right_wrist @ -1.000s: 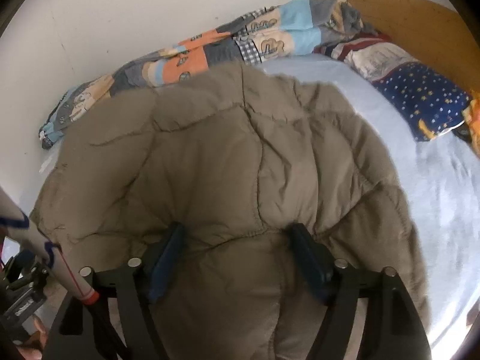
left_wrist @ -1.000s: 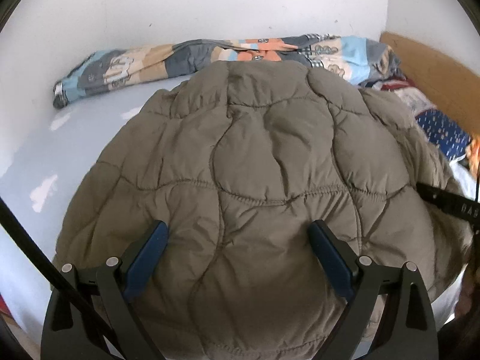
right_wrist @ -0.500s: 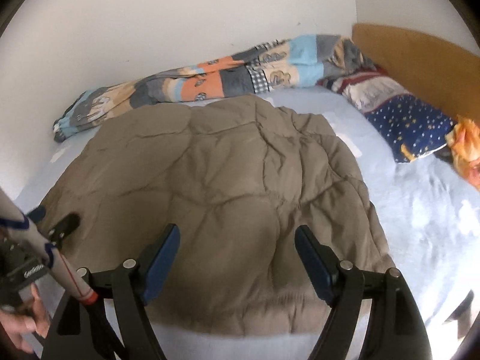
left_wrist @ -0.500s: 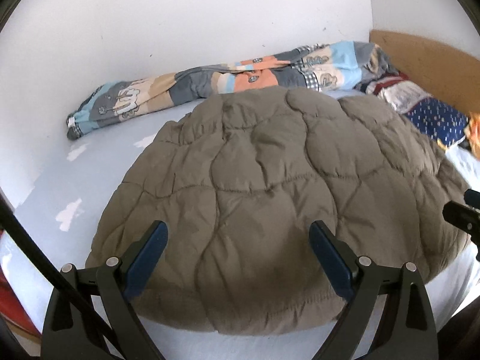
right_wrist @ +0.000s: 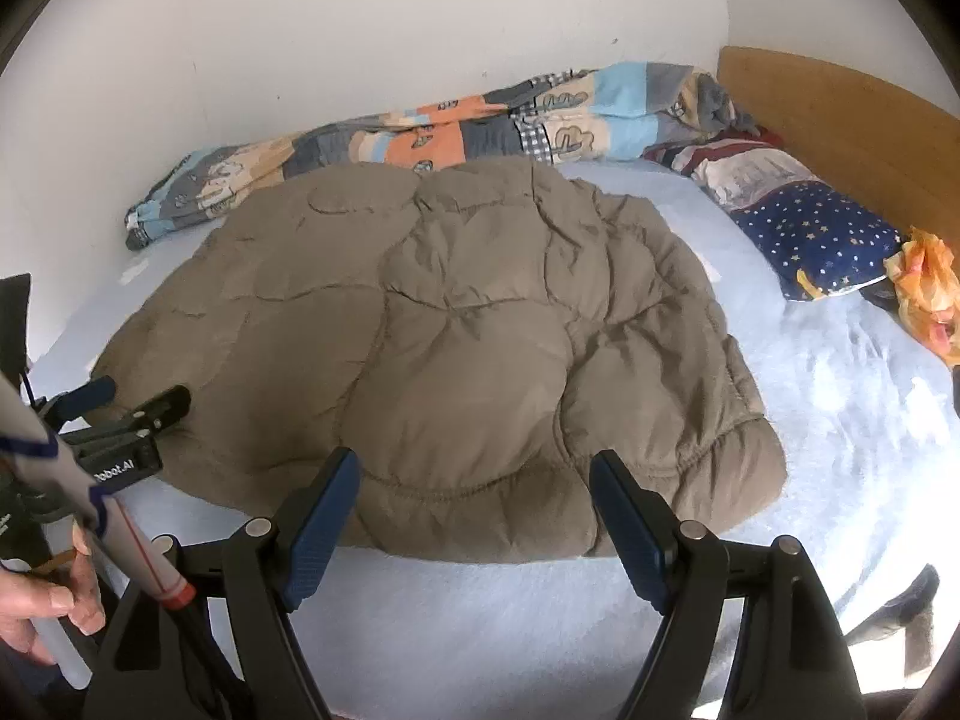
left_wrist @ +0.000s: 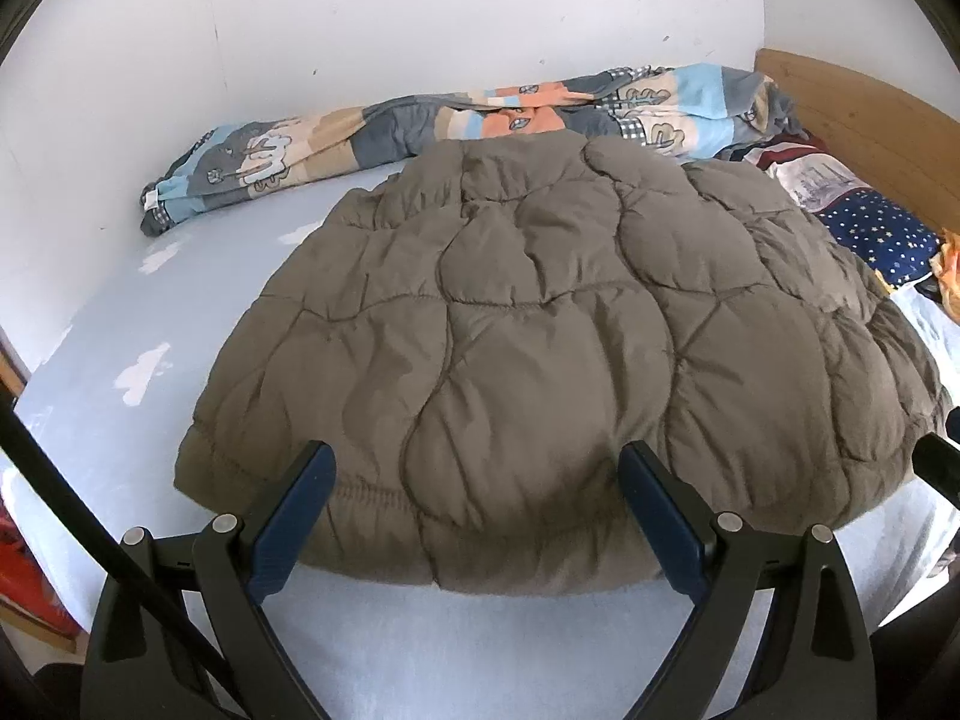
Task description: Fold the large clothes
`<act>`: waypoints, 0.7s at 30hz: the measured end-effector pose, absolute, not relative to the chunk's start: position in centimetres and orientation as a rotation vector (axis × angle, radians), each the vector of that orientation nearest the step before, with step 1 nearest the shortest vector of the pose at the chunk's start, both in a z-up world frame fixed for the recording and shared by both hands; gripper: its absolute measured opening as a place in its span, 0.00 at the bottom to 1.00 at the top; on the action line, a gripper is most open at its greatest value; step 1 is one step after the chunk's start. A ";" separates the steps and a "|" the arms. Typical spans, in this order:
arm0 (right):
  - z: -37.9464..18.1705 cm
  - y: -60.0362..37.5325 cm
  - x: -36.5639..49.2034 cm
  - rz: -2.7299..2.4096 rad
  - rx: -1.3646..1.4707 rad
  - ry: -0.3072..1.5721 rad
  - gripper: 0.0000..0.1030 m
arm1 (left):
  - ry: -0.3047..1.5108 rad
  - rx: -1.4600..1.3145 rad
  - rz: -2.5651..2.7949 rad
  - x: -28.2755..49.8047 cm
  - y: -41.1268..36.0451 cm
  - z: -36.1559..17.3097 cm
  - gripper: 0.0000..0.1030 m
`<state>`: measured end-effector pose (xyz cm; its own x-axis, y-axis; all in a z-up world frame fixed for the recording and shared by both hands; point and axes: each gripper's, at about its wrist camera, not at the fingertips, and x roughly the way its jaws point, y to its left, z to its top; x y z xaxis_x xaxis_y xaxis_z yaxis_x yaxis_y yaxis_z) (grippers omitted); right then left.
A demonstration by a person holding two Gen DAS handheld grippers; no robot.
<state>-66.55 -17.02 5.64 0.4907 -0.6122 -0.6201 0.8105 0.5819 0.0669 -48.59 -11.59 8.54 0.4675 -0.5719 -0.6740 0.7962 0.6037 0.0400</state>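
Observation:
A big olive-brown quilted jacket point(left_wrist: 558, 348) point(right_wrist: 456, 348) lies spread flat on the pale blue bed sheet point(left_wrist: 198, 300), its elastic hem toward me. My left gripper point(left_wrist: 474, 468) hovers open just in front of the hem, its blue pads wide apart with nothing between them. Over the hem's right half my right gripper point(right_wrist: 477, 474) also stands open and grips nothing. The left gripper point(right_wrist: 138, 402) shows again at the left of the right wrist view, beside the jacket's left corner. A tip of the right gripper's fingers point(left_wrist: 936, 462) pokes in at the right edge of the left wrist view.
A rolled patchwork blanket point(left_wrist: 420, 132) point(right_wrist: 420, 132) lies along the white wall behind the jacket. A star-patterned blue pillow point(right_wrist: 822, 240) and an orange cloth point(right_wrist: 927, 288) sit at the right by the wooden headboard point(right_wrist: 840, 114). A person's hand point(right_wrist: 42, 606) grips the left tool's handle.
Both grippers have let go of the jacket's hem and drawn back toward me. The jacket, bunched up close before, now lies flat on the sheet with bare sheet showing in front of it.

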 end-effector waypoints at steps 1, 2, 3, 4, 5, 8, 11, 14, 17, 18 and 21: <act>5.8 -16.8 -66.8 -0.887 0.377 0.578 0.81 | 0.663 0.376 -0.865 -48.8 -11.4 8.7 0.92; 5.9 -16.6 -66.9 -0.885 0.377 0.572 0.81 | 0.657 0.375 -0.867 -49.0 -11.2 8.9 0.92; 6.1 -16.4 -67.0 -0.886 0.376 0.566 0.81 | 0.650 0.371 -0.869 -49.2 -11.0 9.1 0.92; 6.3 -16.1 -67.3 -0.887 0.375 0.552 0.81 | 0.645 0.368 -0.871 -49.4 -10.7 9.3 0.92; 6.5 -15.9 -67.6 -0.886 0.377 0.542 0.81 | 0.641 0.364 -0.870 -49.6 -10.6 9.5 0.92; 6.9 -15.3 -68.1 -0.887 0.380 0.520 0.81 | 0.618 0.346 -0.868 -50.1 -9.8 10.3 0.92; 7.3 -14.7 -68.7 -0.896 0.368 0.501 0.81 | 0.595 0.332 -0.867 -50.5 -9.0 11.1 0.92; 7.6 -14.1 -69.0 -0.899 0.356 0.490 0.81 | 0.575 0.325 -0.868 -51.0 -8.2 11.8 0.92; 7.6 -13.6 -69.2 -0.906 0.344 0.489 0.81 | 0.561 0.314 -0.857 -51.5 -7.3 12.5 0.92; 7.6 -13.5 -69.3 -0.906 0.343 0.490 0.81 | 0.558 0.310 -0.854 -51.7 -7.0 12.7 0.92; 7.6 -12.6 -69.5 -0.908 0.337 0.482 0.81 | 0.533 0.300 -0.854 -52.6 -5.6 13.4 0.92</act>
